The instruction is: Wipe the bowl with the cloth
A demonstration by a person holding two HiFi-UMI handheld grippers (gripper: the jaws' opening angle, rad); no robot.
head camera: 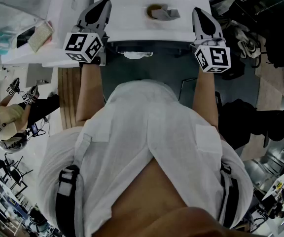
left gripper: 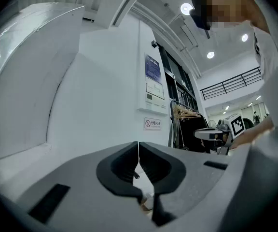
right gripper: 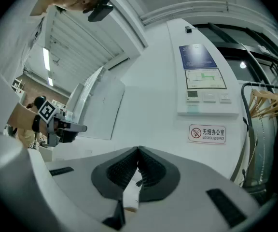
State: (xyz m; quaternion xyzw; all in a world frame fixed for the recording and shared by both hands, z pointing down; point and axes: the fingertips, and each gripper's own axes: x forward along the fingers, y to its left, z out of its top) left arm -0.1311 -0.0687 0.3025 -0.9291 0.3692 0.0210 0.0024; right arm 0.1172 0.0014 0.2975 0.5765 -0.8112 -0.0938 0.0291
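On the white table (head camera: 127,19) lies a small brown bowl (head camera: 153,9) with a grey cloth (head camera: 168,14) touching its right side. My left gripper (head camera: 104,3) is held at the table's left front, shut and empty. To the right of the cloth, my right gripper (head camera: 197,10) is also shut with nothing in it. Both are apart from the bowl and cloth. The left gripper view shows my left gripper (left gripper: 138,146) with its jaws touching, aimed up at a white wall. The right gripper view shows my right gripper (right gripper: 138,151) the same way. Neither of those views shows the bowl or cloth.
A side shelf (head camera: 58,43) at the left carries a tan packet (head camera: 41,33). A black chair (head camera: 250,117) stands on the right. A clothes rack with hangers (right gripper: 269,100) and a wall panel (right gripper: 204,79) are ahead. Another person (head camera: 4,117) stands far left.
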